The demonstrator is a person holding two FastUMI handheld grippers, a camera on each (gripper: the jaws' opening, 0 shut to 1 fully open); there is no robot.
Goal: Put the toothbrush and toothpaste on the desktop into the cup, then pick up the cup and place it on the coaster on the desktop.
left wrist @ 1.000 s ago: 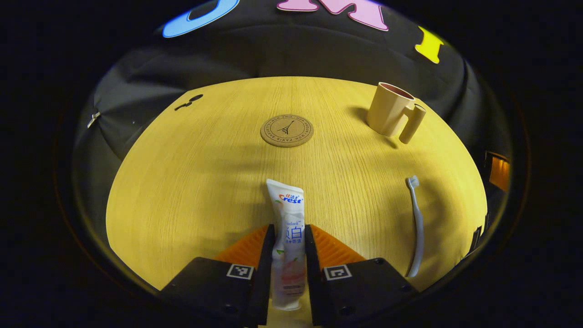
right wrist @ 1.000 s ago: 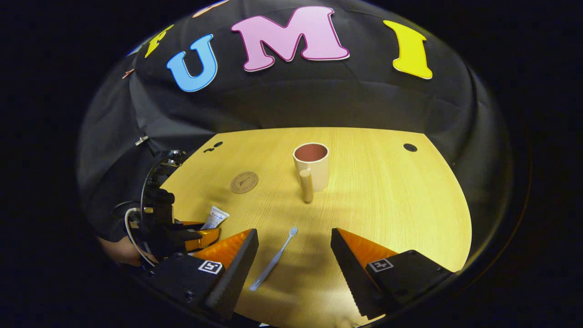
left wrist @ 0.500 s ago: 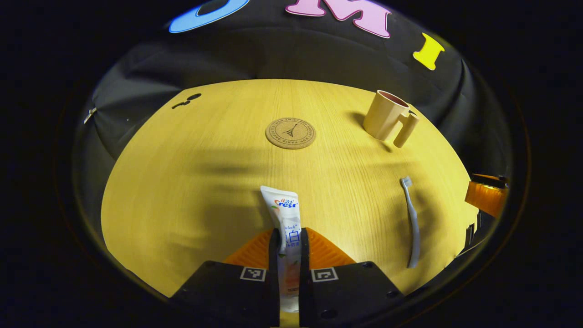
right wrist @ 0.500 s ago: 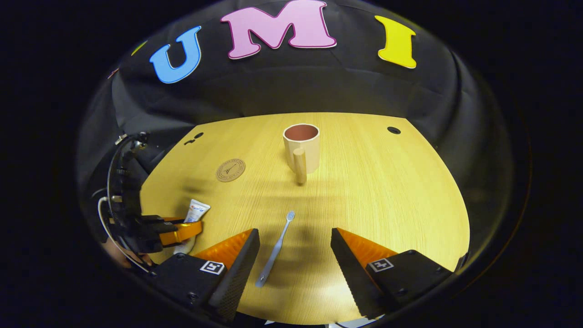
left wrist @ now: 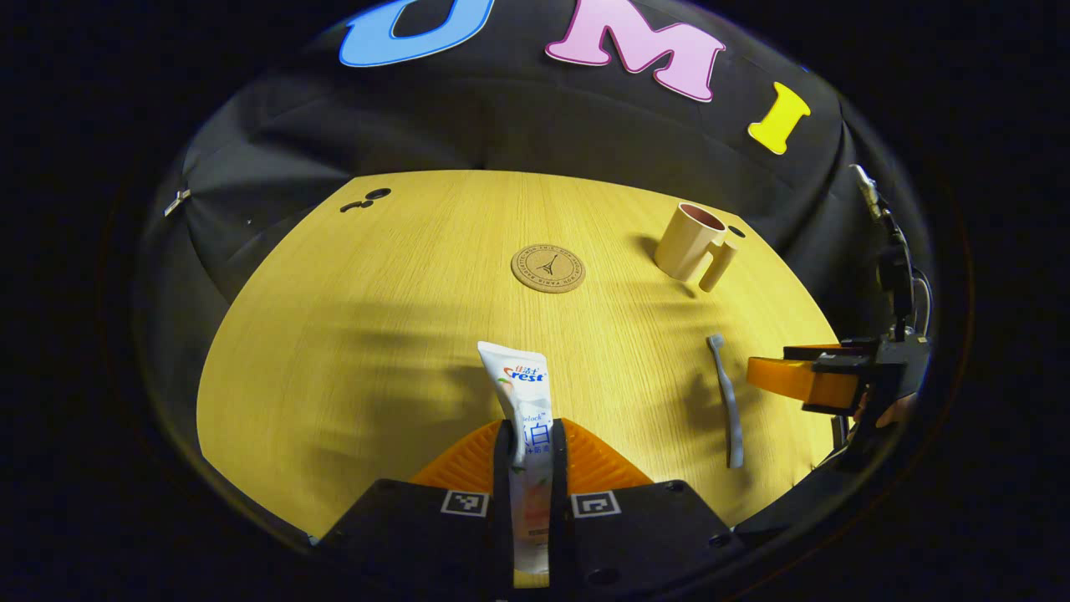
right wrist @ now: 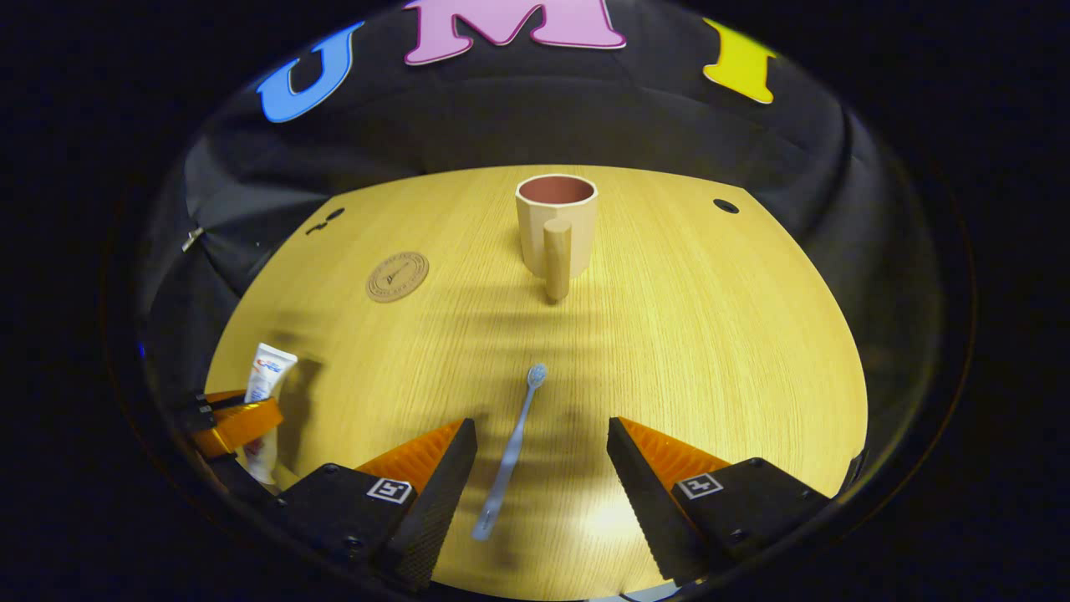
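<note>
In the left gripper view my left gripper [left wrist: 531,439] is shut on the white toothpaste tube [left wrist: 522,393], held a little above the wooden desktop [left wrist: 393,334]. Its flat end points away from me. The grey toothbrush [left wrist: 726,397] lies to the right, with the beige cup [left wrist: 687,244] standing upright beyond it and the round cork coaster [left wrist: 547,267] in the middle. In the right gripper view my right gripper [right wrist: 542,447] stands open over the toothbrush [right wrist: 512,451], whose handle lies between the fingers, closer to the left one. The cup [right wrist: 556,230] stands straight ahead, its handle toward me.
The booth's black cloth wall [right wrist: 535,125] rises behind the desktop. A small dark hole [right wrist: 725,206] sits at the far right of the table, another dark mark [right wrist: 324,221] at the far left. The coaster [right wrist: 397,277] lies left of the cup.
My left gripper closed on the toothpaste tube and lifted it off the table. My right gripper moved forward and down over the toothbrush, staying open.
</note>
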